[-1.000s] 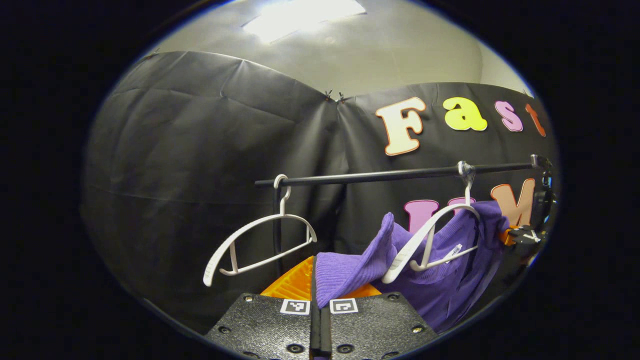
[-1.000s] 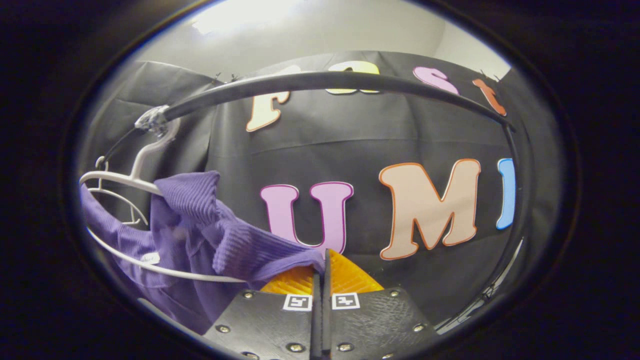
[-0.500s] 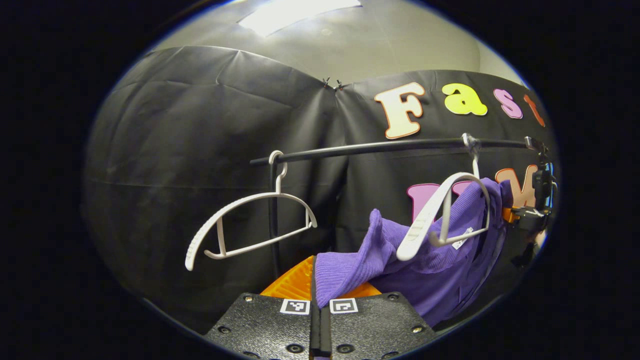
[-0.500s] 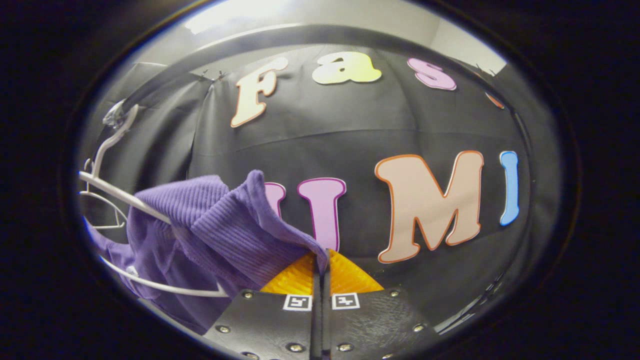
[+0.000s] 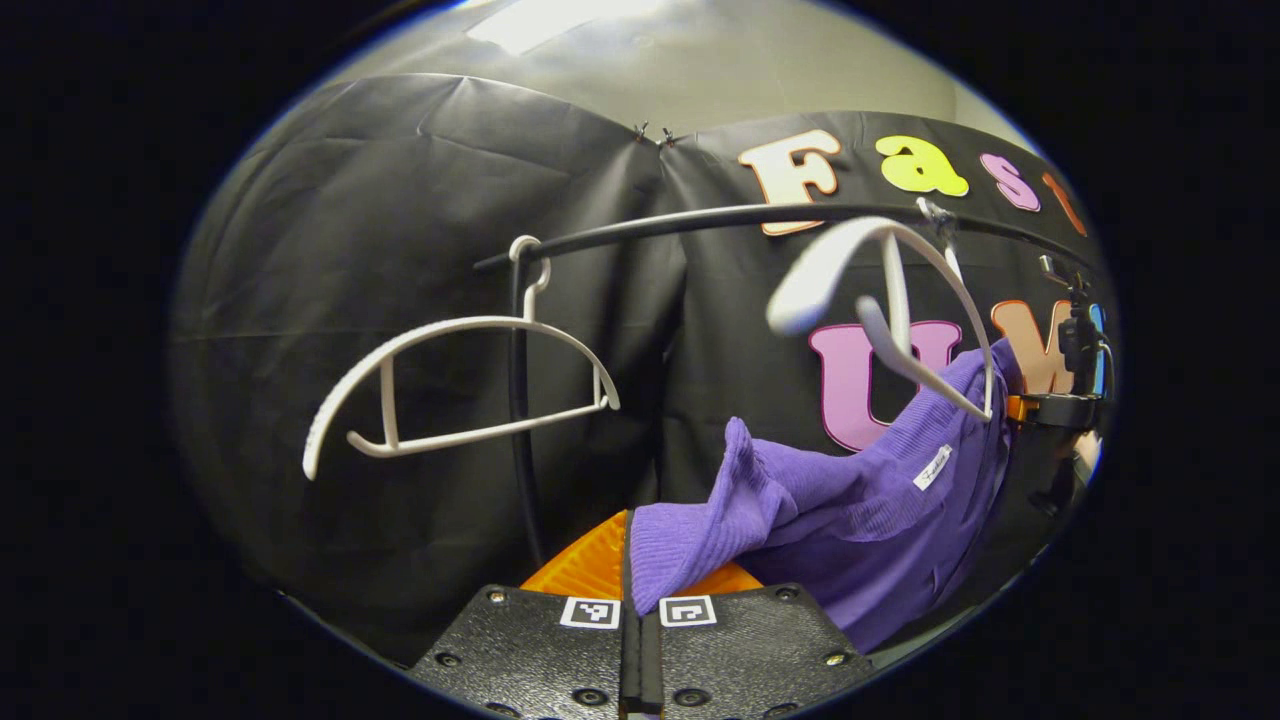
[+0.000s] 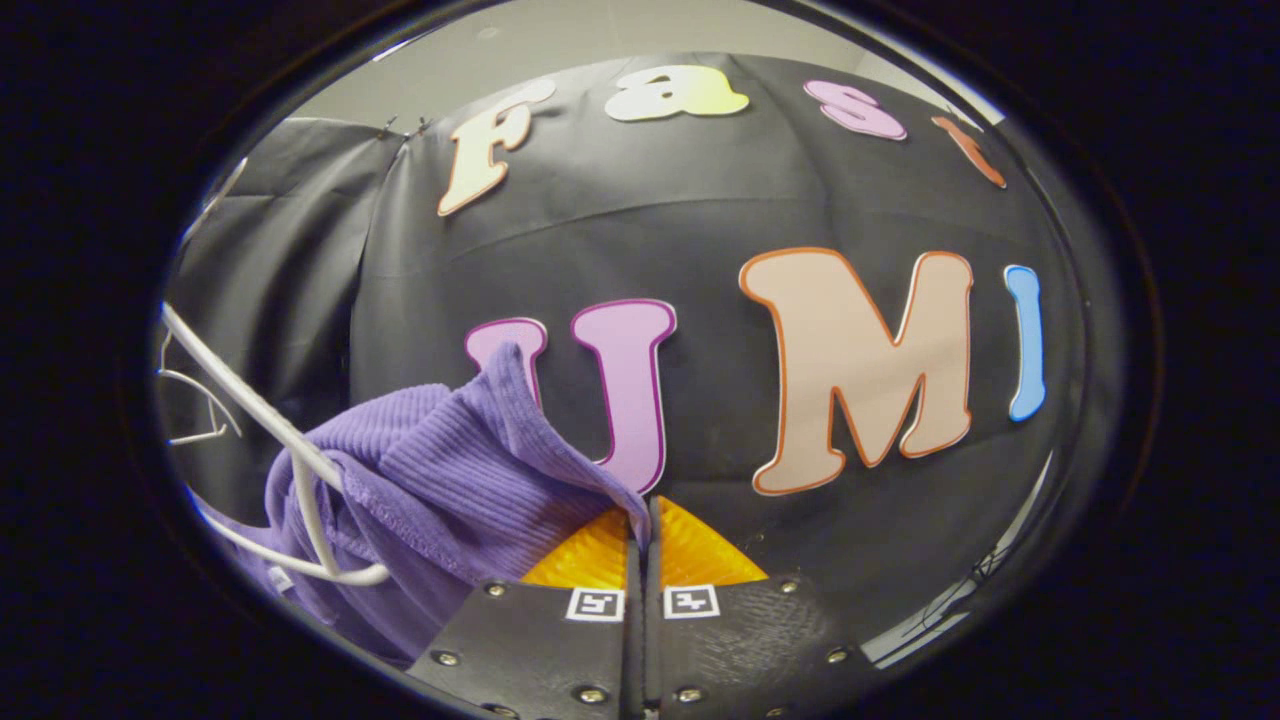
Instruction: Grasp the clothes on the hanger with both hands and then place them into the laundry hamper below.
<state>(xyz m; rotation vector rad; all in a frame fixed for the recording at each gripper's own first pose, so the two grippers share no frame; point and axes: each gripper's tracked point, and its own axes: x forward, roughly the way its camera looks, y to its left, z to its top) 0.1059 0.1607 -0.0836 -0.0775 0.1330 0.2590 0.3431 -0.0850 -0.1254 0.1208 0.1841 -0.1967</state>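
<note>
A purple ribbed garment [image 5: 850,510] hangs stretched between my two grippers. In the left gripper view my left gripper [image 5: 630,545] is shut on one edge of it, low in the middle. Its white hanger [image 5: 890,300] is tilted up, one arm bare, the other still inside the cloth, its hook on the black rail [image 5: 700,220]. At the far right the right gripper [image 5: 1030,408] holds the garment's other end. In the right gripper view my right gripper [image 6: 643,520] is shut on a fold of the purple garment [image 6: 440,490], and the hanger's white bar [image 6: 290,470] runs through the cloth.
An empty white hanger [image 5: 450,380] hangs on the rail's left end beside a black upright post [image 5: 520,420]. Black cloth walls close the booth behind.
Both grippers have moved down with the garment. The cloth has slid off one arm of the hanger, which has swung up. The rail has left the right gripper view.
</note>
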